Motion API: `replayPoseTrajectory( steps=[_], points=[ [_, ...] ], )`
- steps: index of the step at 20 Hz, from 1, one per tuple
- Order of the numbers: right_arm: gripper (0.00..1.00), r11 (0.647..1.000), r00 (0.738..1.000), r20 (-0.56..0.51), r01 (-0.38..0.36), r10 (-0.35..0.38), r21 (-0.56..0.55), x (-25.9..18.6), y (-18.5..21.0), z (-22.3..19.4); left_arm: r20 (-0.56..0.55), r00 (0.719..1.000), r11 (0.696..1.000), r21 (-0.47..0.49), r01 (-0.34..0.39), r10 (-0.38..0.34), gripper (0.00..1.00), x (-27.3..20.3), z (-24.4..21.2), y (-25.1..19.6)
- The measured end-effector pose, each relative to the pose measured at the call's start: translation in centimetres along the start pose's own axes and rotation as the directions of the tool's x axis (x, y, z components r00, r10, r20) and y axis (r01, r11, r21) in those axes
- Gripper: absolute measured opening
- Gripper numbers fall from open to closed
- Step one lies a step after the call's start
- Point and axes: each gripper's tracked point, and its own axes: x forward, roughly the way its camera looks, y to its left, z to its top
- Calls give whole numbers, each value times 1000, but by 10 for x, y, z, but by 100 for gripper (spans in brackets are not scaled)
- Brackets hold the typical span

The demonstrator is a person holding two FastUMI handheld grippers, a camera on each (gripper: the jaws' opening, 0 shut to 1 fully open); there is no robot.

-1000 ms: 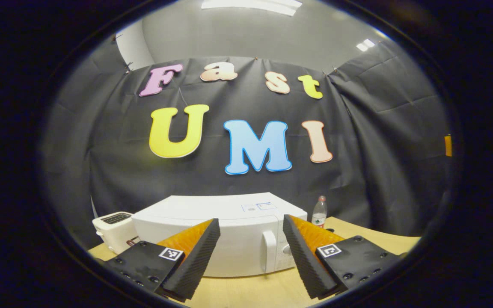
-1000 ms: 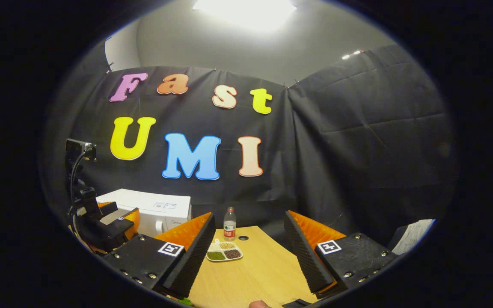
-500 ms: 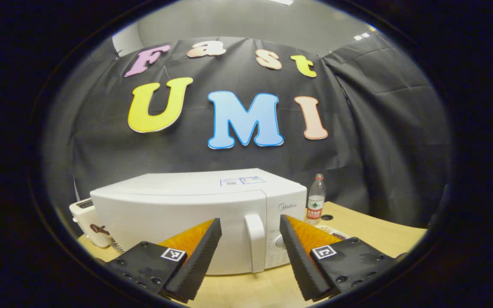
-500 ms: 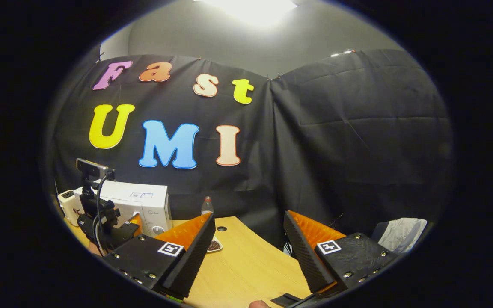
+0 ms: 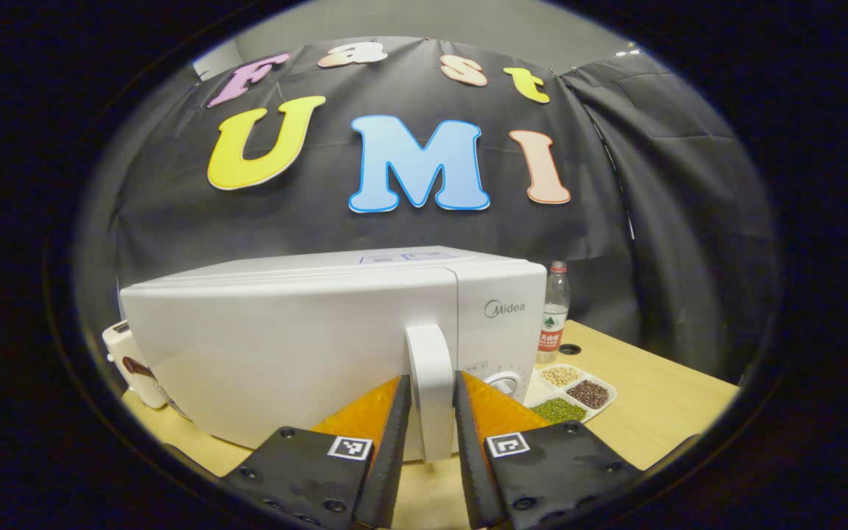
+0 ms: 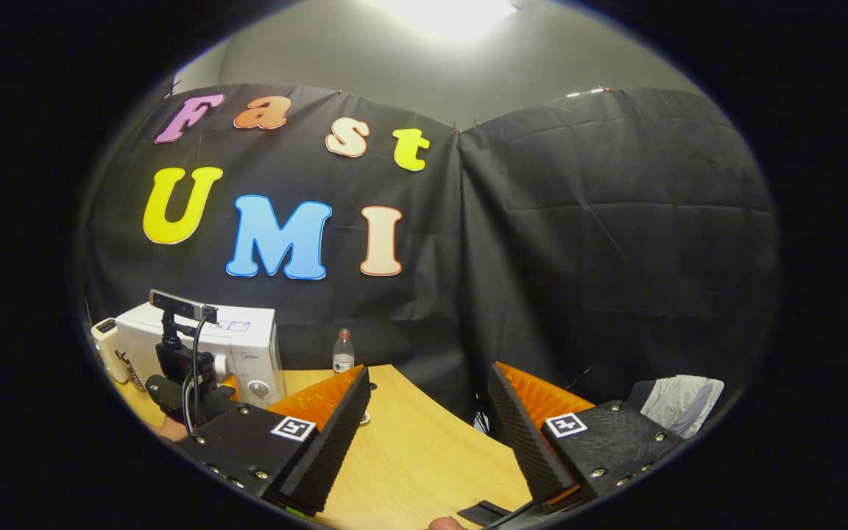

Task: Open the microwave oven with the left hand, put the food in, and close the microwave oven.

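Observation:
A white microwave oven [image 5: 306,338] stands on the wooden table [image 5: 659,412] with its door shut. My left gripper [image 5: 431,378] is shut on the upright door handle [image 5: 428,342], one finger pressing on each side. The food, a white divided tray of beans [image 5: 573,390], lies to the right of the oven. In the right gripper view, my right gripper [image 6: 430,416] hangs open over the table [image 6: 417,456] with nothing between its fingers. Far left there, the left gripper [image 6: 188,386] sits against the microwave oven [image 6: 244,346].
A plastic water bottle [image 5: 555,309] stands behind the tray, next to a cable hole in the table. A white toaster [image 5: 126,361] sits left of the oven. A grey cloth [image 6: 678,401] lies beyond the table's right edge. The booth wall is close behind.
My left gripper has moved forward to the oven and closed its fingers on the door handle. The right gripper has swung a little to the right and stayed open.

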Motion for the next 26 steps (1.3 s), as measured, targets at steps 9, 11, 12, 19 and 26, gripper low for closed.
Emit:
replayPoseTrajectory(
  steps=[9, 11, 12, 19, 26],
  points=[
    [98, 999, 1000, -6, -22, 22, -31, -2, 6, -1, -7, 1000, 998, 54, -22, 22, 22, 1, 1, -1],
    [98, 999, 999, -5, -34, 34, -32, -4, 9, 0, -2, 1000, 1000, 21, -6, 6, 16, -2, 2, -3],
    [98, 998, 999, -3, -41, 41, -37, -5, 10, 0, -9, 1000, 1000, 27, -3, 3, 14, 0, 0, -3],
    [98, 991, 993, 21, -116, 118, -67, -6, 25, 7, -33, 999, 1000, 15, 4, -4, 9, -2, 4, -1],
    [98, 979, 979, 21, -200, 201, -41, 4, 27, 6, -26, 1000, 1000, 8, 9, -9, 13, -59, -8, -5]
  ],
)
